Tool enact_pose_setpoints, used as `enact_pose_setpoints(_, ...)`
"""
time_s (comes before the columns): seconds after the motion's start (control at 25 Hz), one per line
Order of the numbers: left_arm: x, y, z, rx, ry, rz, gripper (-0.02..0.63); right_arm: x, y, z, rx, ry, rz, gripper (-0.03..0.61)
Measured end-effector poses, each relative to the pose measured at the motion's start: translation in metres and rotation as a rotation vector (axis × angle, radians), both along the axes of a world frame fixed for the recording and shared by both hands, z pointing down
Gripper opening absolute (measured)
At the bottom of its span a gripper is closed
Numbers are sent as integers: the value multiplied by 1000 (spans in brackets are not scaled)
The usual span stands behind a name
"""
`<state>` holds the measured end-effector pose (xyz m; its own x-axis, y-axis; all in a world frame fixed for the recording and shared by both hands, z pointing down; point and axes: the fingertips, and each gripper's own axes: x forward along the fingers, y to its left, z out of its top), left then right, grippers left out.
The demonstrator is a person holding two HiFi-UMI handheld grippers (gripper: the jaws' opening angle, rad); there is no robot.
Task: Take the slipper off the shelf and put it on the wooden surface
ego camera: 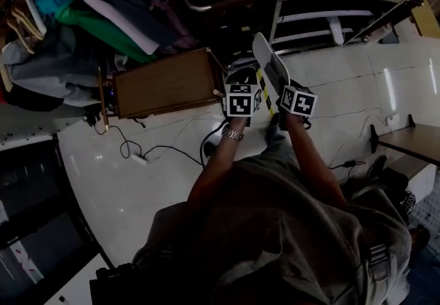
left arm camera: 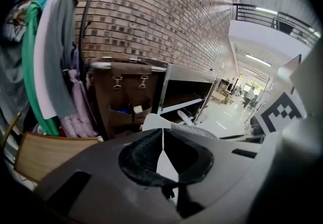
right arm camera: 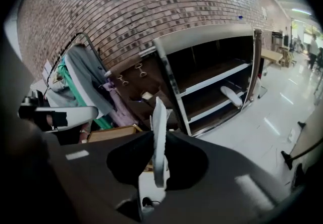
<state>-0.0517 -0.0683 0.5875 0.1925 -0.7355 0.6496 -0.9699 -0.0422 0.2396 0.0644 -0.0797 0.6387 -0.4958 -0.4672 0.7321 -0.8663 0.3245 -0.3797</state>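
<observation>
A white slipper (ego camera: 269,62) stands on edge in my right gripper (ego camera: 280,88), which is shut on its lower end. In the right gripper view the slipper (right arm camera: 159,132) runs edge-on between the two jaws. My left gripper (ego camera: 240,87) is close beside it on the left, its jaws shut (left arm camera: 162,140) with nothing between them. The slipper's white toe (left arm camera: 154,122) shows just past the left jaws. The wooden surface (ego camera: 165,82) lies to the left of both grippers, a little below them. The metal shelf (ego camera: 330,16) stands behind the slipper.
A second white slipper (right arm camera: 232,96) lies on a lower shelf board. A rack of hanging clothes (ego camera: 82,15) crowds the far left. Cables (ego camera: 148,152) trail over the white floor. A brown cabinet (left arm camera: 126,97) stands between rack and shelf. A low table (ego camera: 412,142) is at right.
</observation>
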Motion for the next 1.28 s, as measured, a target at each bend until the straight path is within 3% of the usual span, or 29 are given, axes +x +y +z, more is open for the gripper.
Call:
enact_pose_setpoints(0.32,-241,197,15,-41,-76,-123,12,-232,173,30,-39,-59,-31,63)
enact_pose_setpoints(0.44,-302,251,17,-58,-53,-194,12,-291,183,45,-2,-69,32,63)
enact_pose_setpoints(0.56,-340,281,16,-53,-23,-257,12,-333,164,66,38,-113,113,63)
enact_pose_setpoints(0.72,-364,308,21,-70,-21,-279,12,-360,141,113,-11,-149,222,63)
enact_pose_setpoints(0.84,-370,318,28,-91,-7,-283,12,-364,145,154,-136,-91,208,91)
enact_pose_setpoints(0.88,-371,318,31,-95,-2,-283,12,-366,150,164,-185,-71,175,181)
enact_pose_setpoints(0.92,-372,317,34,-101,1,-281,12,-365,159,172,-230,-39,137,328)
enact_pose_setpoints(0.96,-372,315,38,-106,4,-278,12,-361,169,178,-263,9,105,370)
enact_pose_setpoints(1.04,-368,307,40,-108,11,-262,12,-341,183,182,-271,109,70,364)
enact_pose_setpoints(1.12,-359,293,35,-92,16,-236,12,-325,188,163,-219,147,48,359)
enact_pose_setpoints(1.2,-349,275,24,-68,16,-206,12,-324,188,121,-133,111,-8,317)
enact_pose_setpoints(1.28,-338,256,12,-44,13,-170,12,-336,192,64,-39,31,-90,227)
